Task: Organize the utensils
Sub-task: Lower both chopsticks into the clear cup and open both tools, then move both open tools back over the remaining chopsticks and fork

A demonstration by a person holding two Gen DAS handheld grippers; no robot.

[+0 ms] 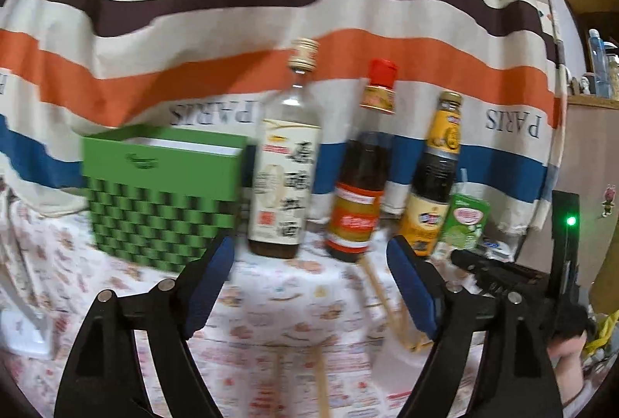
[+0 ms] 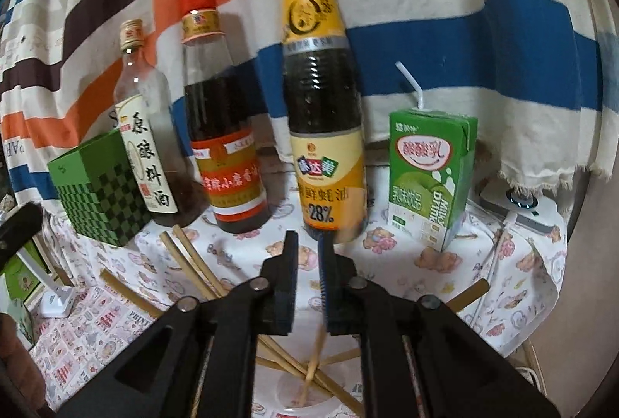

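Left gripper (image 1: pixel 309 278) stands with its jaws spread wide and nothing between the blue pads, just bare patterned counter (image 1: pixel 271 302) under them. Right gripper (image 2: pixel 309 286) has its jaws only a narrow slit apart; a chopstick (image 2: pixel 311 367) runs up through that gap from below, but whether the pads actually pinch it I cannot tell. Beneath and to either side of the right jaws the chopsticks (image 2: pixel 193 263) lie crossed and scattered on the cloth, so the sorting looks barely begun. Just ahead of the right jaws stands the oyster sauce bottle (image 2: pixel 325 101), with the red-capped bottle (image 2: pixel 222 116) and the cooking wine bottle (image 2: pixel 143 132) off to its left and the milk carton (image 2: pixel 429 170) to its right. Farthest left of the jaws sits the green checkered box (image 2: pixel 96 186), open-topped in the left view, likely the holder, with no sticks seen in it. By my read, nearly everything is left: gather, align, drop them in.
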